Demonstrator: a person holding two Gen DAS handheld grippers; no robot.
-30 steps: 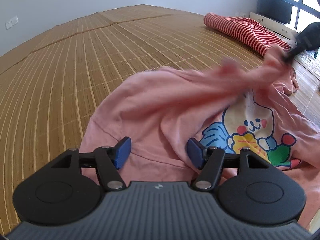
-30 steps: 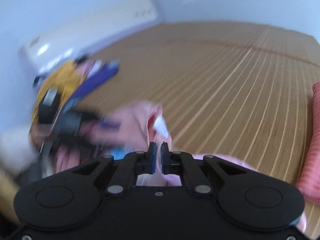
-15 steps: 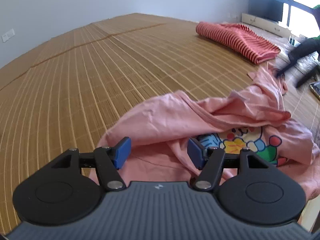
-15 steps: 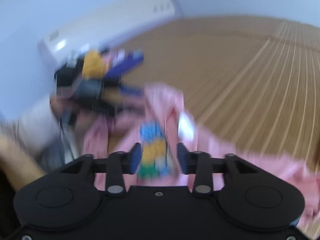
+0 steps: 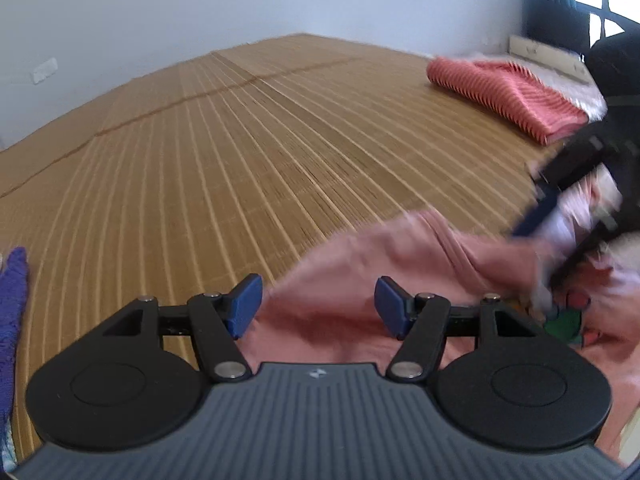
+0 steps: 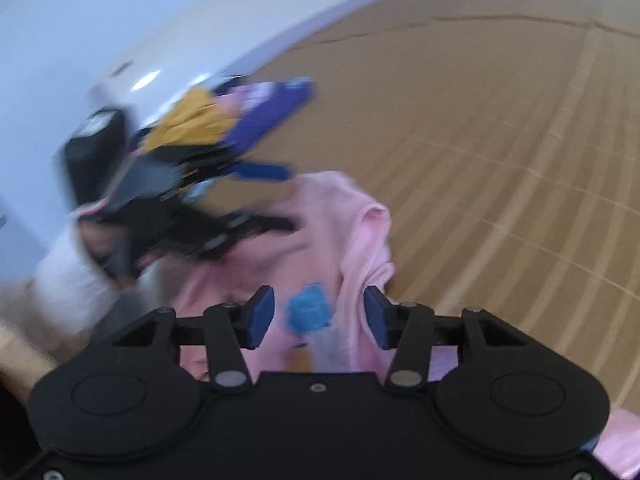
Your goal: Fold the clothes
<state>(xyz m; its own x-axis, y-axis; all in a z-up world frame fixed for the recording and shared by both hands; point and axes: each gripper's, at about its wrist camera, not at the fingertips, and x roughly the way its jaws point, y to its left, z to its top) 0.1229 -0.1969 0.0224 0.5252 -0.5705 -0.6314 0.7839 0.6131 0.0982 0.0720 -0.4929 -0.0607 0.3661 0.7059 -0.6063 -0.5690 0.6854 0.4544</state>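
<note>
Both sets of jaws stand spread wide with nothing between the blue pads. Starting at the far left of the left wrist view, a purple garment (image 5: 14, 320) edges into frame on the bamboo mat (image 5: 224, 168). The left gripper (image 5: 318, 306) hovers low over the near edge of the pink shirt (image 5: 400, 268), which lies rumpled on the mat and spreads off to the right, where a bit of its colourful print (image 5: 568, 320) shows. Farther right in that view the right gripper (image 5: 576, 208) appears as a dark blur above the shirt, and behind it a folded red striped garment (image 5: 508, 92) rests near the wall; the right wrist view shows none of that striped piece. From the right wrist camera, a heap of yellow and purple clothes (image 6: 224, 120) sits at the left beyond the left gripper (image 6: 264, 196), smeared by motion. The right gripper (image 6: 320, 316) hangs just over the pink shirt (image 6: 352, 240), with the blue patch of print (image 6: 308, 314) showing between its open jaws.
</note>
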